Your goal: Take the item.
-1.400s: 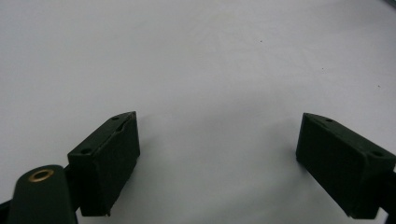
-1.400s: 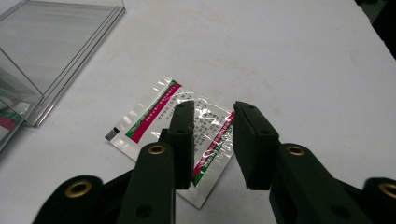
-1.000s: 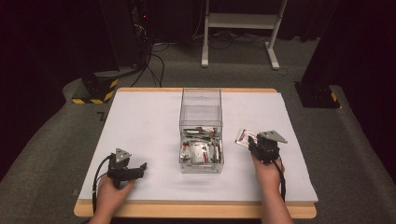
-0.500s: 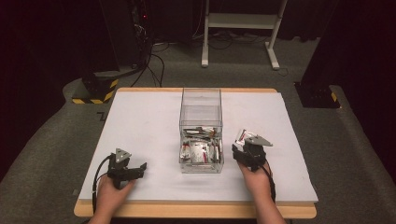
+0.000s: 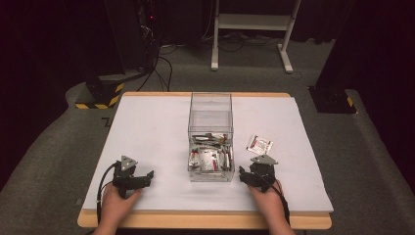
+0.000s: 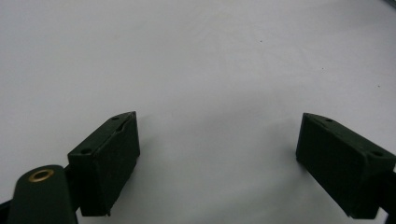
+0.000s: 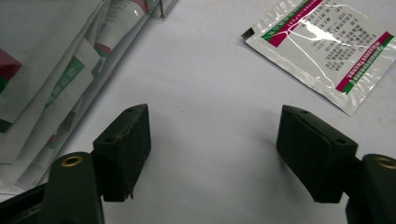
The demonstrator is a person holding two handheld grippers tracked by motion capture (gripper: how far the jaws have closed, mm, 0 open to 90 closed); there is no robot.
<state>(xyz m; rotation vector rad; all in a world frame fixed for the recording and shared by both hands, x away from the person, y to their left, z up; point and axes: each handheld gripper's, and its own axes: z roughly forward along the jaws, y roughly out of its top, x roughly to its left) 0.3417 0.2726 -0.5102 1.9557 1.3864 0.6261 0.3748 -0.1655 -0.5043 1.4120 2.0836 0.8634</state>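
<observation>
Right gripper point(image 7: 212, 154): jaws stand wide and have just been opening; nothing lies between them but bare white sheet point(image 7: 210, 93).
Right gripper, high view: the right gripper point(image 5: 258, 174) sits low on the sheet just right of the box's near corner, the hand point(image 5: 268, 203) behind it with the forearm coming in from the table's near edge, jaws aimed away from the person.
Packet: a single packet point(image 7: 322, 44) lies flat on the sheet ahead of the right jaw and a little to its outer side, apart from both jaws.
Packet axis: in the right gripper view its long axis runs aslant, from near the gripper's midline off to the far right; red and green bands line its long edges, and its print shows there, too small to read. The high view gives the packet point(image 5: 259, 144) as a small pale patch beyond the gripper.
Box: a clear box point(image 5: 210, 142) stands to the left of the right gripper, with more packets heaped inside; their edges crowd the right gripper view beside the left jaw.
Left gripper point(image 6: 215, 158): jaws wide, bare sheet between them.
Left gripper, high view: the left gripper point(image 5: 129, 174) rests on the sheet, well left of the box, the hand point(image 5: 117, 203) gripping it from behind.
</observation>
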